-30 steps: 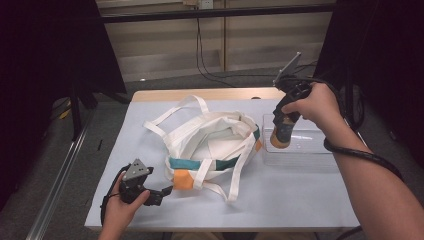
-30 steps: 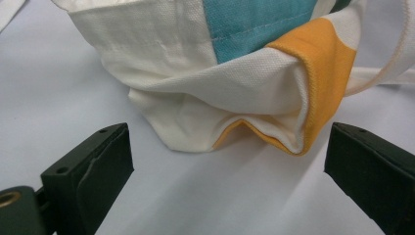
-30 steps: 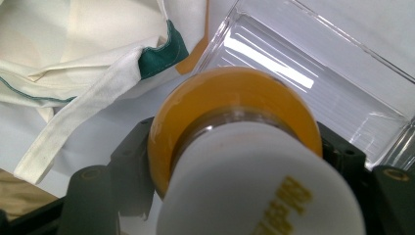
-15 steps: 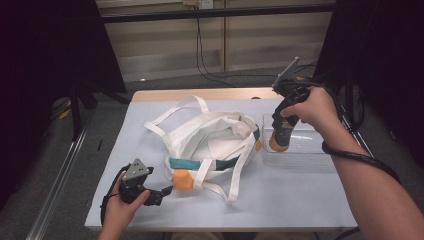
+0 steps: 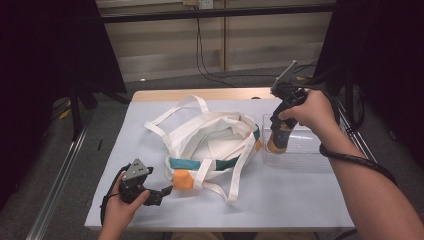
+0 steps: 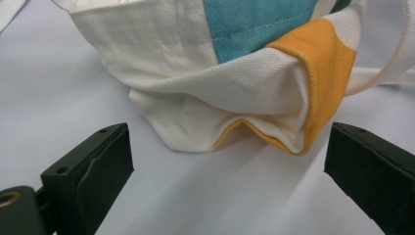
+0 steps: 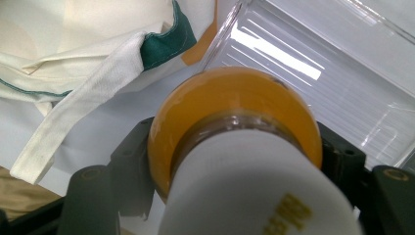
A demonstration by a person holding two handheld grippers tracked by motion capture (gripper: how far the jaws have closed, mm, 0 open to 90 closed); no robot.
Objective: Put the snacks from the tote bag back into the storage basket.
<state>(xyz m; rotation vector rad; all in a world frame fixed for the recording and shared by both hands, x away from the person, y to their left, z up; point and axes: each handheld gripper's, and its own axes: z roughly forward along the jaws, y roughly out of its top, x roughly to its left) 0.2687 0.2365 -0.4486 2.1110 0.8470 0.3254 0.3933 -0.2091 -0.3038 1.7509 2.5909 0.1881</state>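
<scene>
**Bottle's up out of the bin, bag's waiting on the left**

So your right gripper (image 5: 278,145) has the bottle (image 7: 235,122) clamped tight around the neck, just under the white cap, jaws closed in on it from both sides. It's full of something orange and hanging bottom-down over the near-left corner of the clear plastic bin (image 5: 305,155), right at the edge closest to the tote bag (image 5: 210,145). Holding it by the neck makes sense to me: the body swings free below the jaws, so it should drop straight into the bag's mouth without the gripper getting tangled in the straps.

Your left gripper (image 6: 225,196) is wide open with nothing in it, lying low on the table and aimed at the bag's near corner (image 6: 293,98), the bit with the orange patch next to the teal stripe. The folded cloth sits just ahead of the jaws, not between them yet. My guess is you're parked there to pinch that corner and keep the bag from sliding, or lift the rim open, when the bottle comes across.

The bag itself is slumped flat in the middle of the table (image 5: 150,130) with its mouth facing up, handles sprawled out, so you'll probably need that left grab before the drop works.
</scene>
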